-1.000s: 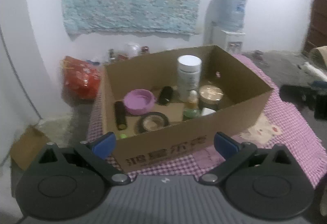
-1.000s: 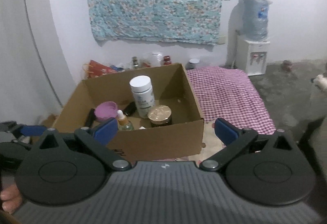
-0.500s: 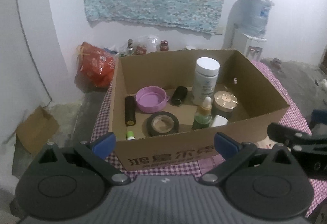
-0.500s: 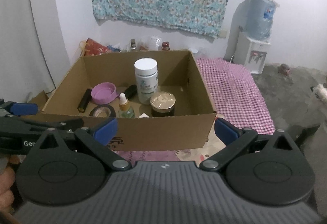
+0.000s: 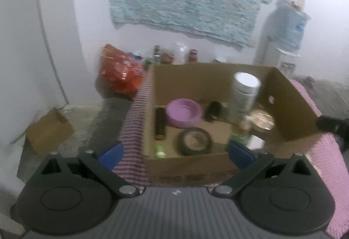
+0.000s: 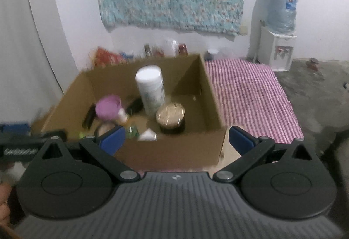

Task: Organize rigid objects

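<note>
Both grippers are hovering in front of the cardboard box (image 5: 189,170), short of its near wall; nothing is being held. Left gripper (image 5: 175,152): jaws spread wide, empty. Right gripper (image 6: 176,139): jaws spread wide, empty.

The items to sort are all sitting inside the box, ahead of and below both sets of jaws. The white bottle (image 6: 150,90) is standing upright, long axis vertical, near the middle-back. The gold-lidded jar (image 6: 171,116) is standing just in front of it, toward the right gripper's side. The purple bowl (image 5: 184,112), the tape roll (image 5: 195,140) and a black tube (image 5: 160,123) are lying on the left gripper's side; the tube's long axis is running front to back.

Judgement: the right gripper is nearer the jar and bottle, the left nearer the tube and tape.

Hard to read: both views are motion-blurred. The small items at the box front (a green dropper bottle, a white piece) are smeared, and partly cut off by the pads.
</note>
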Demonstrator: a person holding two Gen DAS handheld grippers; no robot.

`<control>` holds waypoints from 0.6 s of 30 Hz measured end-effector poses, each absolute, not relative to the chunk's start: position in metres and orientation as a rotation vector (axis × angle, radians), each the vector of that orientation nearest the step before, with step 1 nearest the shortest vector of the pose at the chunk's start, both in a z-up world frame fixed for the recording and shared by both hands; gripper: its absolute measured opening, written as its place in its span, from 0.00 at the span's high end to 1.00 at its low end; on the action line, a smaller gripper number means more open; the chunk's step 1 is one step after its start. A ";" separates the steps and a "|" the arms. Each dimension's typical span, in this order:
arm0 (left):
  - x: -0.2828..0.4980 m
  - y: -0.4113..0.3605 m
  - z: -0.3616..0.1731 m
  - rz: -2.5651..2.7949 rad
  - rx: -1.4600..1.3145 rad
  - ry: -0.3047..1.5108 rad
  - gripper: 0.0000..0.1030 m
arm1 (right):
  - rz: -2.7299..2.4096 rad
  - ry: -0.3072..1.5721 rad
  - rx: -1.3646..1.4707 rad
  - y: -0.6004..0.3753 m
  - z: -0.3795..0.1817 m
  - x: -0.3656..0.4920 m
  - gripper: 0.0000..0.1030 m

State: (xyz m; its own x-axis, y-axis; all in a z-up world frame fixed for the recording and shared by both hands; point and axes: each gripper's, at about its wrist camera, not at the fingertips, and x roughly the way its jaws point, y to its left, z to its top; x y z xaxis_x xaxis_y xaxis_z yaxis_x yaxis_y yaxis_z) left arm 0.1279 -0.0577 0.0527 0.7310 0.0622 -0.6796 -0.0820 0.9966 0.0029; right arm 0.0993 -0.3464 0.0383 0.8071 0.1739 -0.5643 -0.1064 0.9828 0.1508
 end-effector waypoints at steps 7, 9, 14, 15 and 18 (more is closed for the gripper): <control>0.135 -0.030 0.044 0.154 -0.069 0.781 0.00 | 0.063 0.858 0.159 -0.375 -0.021 0.191 0.02; 0.133 -0.028 0.045 0.160 -0.056 0.775 0.00 | 0.064 0.878 0.237 -0.380 -0.033 0.191 0.02; 0.131 -0.026 0.045 0.152 -0.059 0.772 0.00 | 0.057 0.883 0.352 -0.387 -0.036 0.170 0.02; 0.131 -0.026 0.045 0.147 -0.062 0.772 0.00 | 0.065 0.890 0.363 -0.385 -0.037 0.166 0.02; 0.130 -0.026 0.045 0.134 -0.066 0.773 0.00 | 0.078 0.903 0.372 -0.381 -0.039 0.155 0.02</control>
